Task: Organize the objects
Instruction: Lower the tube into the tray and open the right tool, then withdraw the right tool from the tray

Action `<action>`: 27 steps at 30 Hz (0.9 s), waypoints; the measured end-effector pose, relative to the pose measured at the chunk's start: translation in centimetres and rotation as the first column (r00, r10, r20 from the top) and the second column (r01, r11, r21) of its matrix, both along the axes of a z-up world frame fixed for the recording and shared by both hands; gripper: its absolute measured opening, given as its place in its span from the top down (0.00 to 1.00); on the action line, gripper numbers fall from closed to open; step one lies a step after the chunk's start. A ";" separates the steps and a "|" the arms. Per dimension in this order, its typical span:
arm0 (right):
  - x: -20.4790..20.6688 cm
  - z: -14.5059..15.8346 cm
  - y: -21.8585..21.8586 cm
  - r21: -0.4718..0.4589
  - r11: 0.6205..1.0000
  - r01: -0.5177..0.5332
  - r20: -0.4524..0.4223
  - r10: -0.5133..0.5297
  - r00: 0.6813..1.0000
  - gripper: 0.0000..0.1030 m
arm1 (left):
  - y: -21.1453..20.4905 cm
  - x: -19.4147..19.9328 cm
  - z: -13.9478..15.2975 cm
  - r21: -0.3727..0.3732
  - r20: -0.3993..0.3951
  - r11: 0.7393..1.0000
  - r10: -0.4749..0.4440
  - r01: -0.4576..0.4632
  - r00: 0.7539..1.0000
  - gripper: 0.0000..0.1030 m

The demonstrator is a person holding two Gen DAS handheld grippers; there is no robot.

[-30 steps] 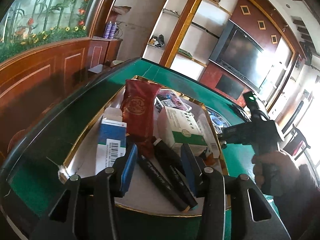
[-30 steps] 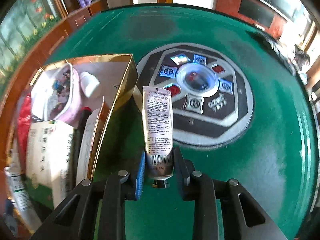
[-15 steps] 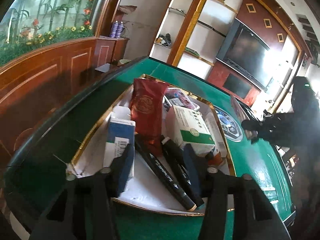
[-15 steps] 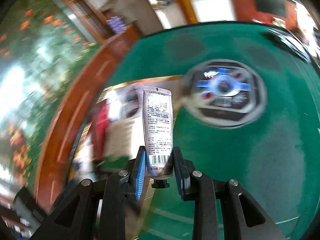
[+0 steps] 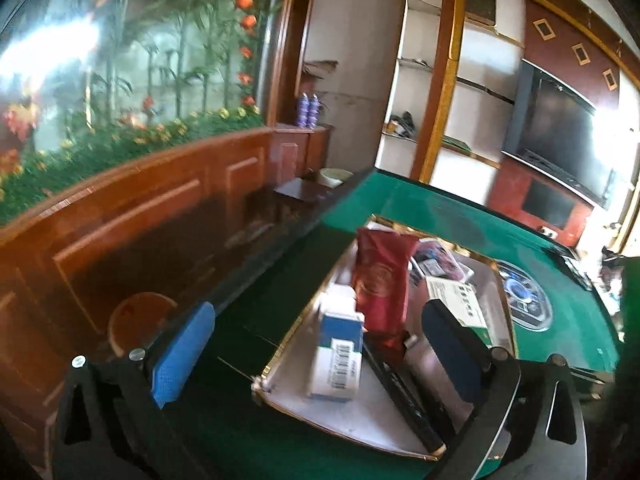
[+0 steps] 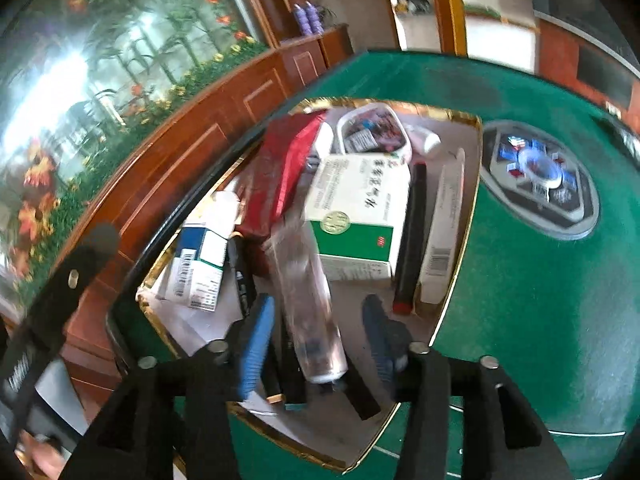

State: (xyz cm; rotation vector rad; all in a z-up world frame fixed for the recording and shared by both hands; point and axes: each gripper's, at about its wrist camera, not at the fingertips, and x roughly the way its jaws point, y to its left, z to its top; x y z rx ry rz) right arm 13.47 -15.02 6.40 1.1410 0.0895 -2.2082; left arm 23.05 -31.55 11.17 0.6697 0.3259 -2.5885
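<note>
Over the green table (image 5: 440,208), the left wrist view shows the gold-rimmed tray (image 5: 280,356) crowded with a blue-and-white box (image 5: 340,356), a red pouch (image 5: 382,280) and black markers (image 5: 404,396); bare felt lies only along its left rim. The left gripper (image 5: 320,356) tilts downward above the tray's near corner, its jaws just spread wide with nothing pinched between them.

In the right wrist view, the right gripper (image 6: 316,340) points steeply into the tray (image 6: 466,240), jaws just opened. The blurred tube (image 6: 308,300) lies between them, apparently released, over the markers (image 6: 244,276). This view alone shows the green-and-white box (image 6: 356,216), a slim white carton (image 6: 444,232) against the right rim, and open felt beyond.
</note>
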 end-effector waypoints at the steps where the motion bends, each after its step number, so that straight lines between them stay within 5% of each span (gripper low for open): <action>1: 0.4 0.1 0.3 0.002 1.000 0.007 -0.022 -0.007 1.000 0.46 | 0.2 0.0 0.3 -0.030 0.014 0.999 0.028 -0.027 1.000 0.00; 8: 2.4 2.2 2.4 -0.030 0.997 0.070 -0.185 -0.074 0.980 0.40 | 1.1 0.6 2.0 -0.017 0.020 1.000 0.010 -0.010 1.000 0.00; 15: 3.4 3.1 4.1 -0.054 0.994 0.093 -0.238 -0.103 0.966 0.38 | 4.2 1.0 3.2 -0.149 0.038 0.988 0.053 -0.047 0.998 0.00; 27: 3.8 3.3 4.5 -0.044 0.994 0.097 -0.261 -0.106 0.959 0.36 | 5.6 1.1 3.3 -0.185 0.053 0.979 0.097 -0.085 0.994 0.00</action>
